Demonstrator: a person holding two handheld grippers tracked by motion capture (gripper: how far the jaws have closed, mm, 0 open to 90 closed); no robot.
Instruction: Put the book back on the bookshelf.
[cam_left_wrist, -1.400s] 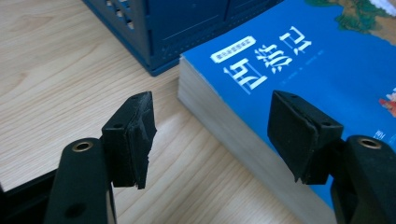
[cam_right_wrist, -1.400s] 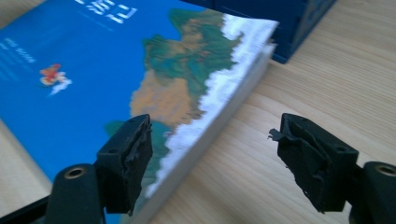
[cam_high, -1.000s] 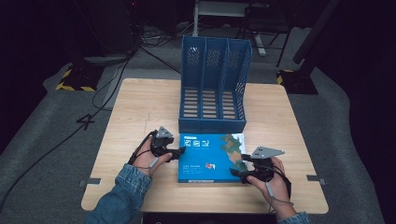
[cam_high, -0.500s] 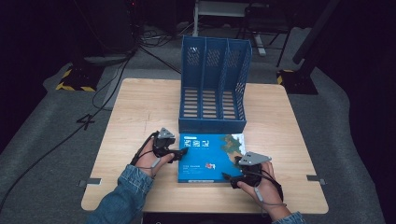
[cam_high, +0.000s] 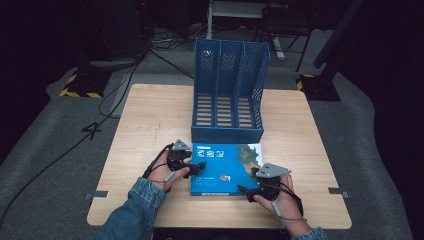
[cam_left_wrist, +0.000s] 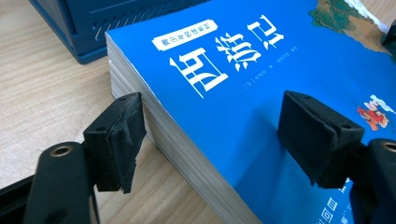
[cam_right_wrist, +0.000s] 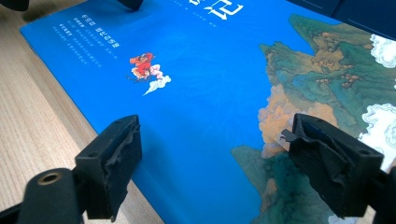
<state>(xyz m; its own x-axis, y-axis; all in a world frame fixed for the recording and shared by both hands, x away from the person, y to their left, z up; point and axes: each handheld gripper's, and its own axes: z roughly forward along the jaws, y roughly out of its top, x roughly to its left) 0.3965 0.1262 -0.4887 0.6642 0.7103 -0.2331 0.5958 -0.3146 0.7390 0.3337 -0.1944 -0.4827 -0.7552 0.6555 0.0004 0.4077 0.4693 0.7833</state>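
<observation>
A thick blue paperback book (cam_high: 222, 167) with white title characters lies flat on the wooden table (cam_high: 150, 115), right in front of a blue file rack (cam_high: 227, 134). My left gripper (cam_high: 198, 166) is at the book's left edge. In the left gripper view (cam_left_wrist: 217, 137) one jaw stands beside the page block and the other hovers over the cover (cam_left_wrist: 243, 93). My right gripper (cam_high: 246, 188) is at the book's near right corner, its jaws spread above the painted cover (cam_right_wrist: 201, 84). Both pairs of jaws have just been opening, and neither presses on the book.
The file rack has three upright slots open toward me and stands mid-table. Bare tabletop lies to the left and right of the book. Dark floor with cables and stands surrounds the table.
My right hand has shifted a little to the left, toward the book's near right corner. The left hand and the book have stayed where they were.
</observation>
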